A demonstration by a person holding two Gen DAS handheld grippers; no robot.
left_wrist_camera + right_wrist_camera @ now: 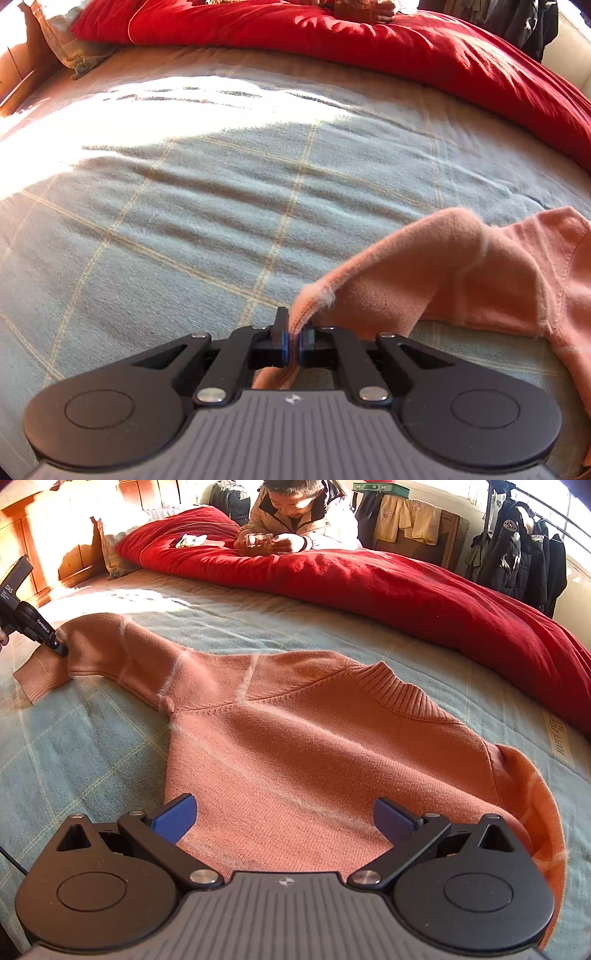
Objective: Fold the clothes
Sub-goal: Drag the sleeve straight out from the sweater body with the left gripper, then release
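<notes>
**Left tool pinches the sweater sleeve, right tool hangs wide over the body**

The left tool has its jaws drawn tight together on a fold of the pink sweater's sleeve, just above the ribbed cuff. In the left wrist view the sleeve rises off the bed as a loose ridge running away to the right, with the pinched fabric passing down between the blue pads. In the right wrist view the same tool shows at the far left edge, its tip buried in the sleeve, the cuff drooping below it onto the bed.

The right tool stands wide apart, holding nothing; its blue pads hover over the lower part of the sweater's body, one near the left side edge, the other over the fabric farther right.

The sweater lies flat on the blue checked bedspread, collar pointing toward the far side, its other sleeve curled along the right edge.

Beyond the collar a red quilt lies heaped across the far side of the bed, and a person leans on it. Between the sweater and the quilt the bedspread is bare; to the left of the held sleeve it is bare too, wrinkled and sunlit.
</notes>
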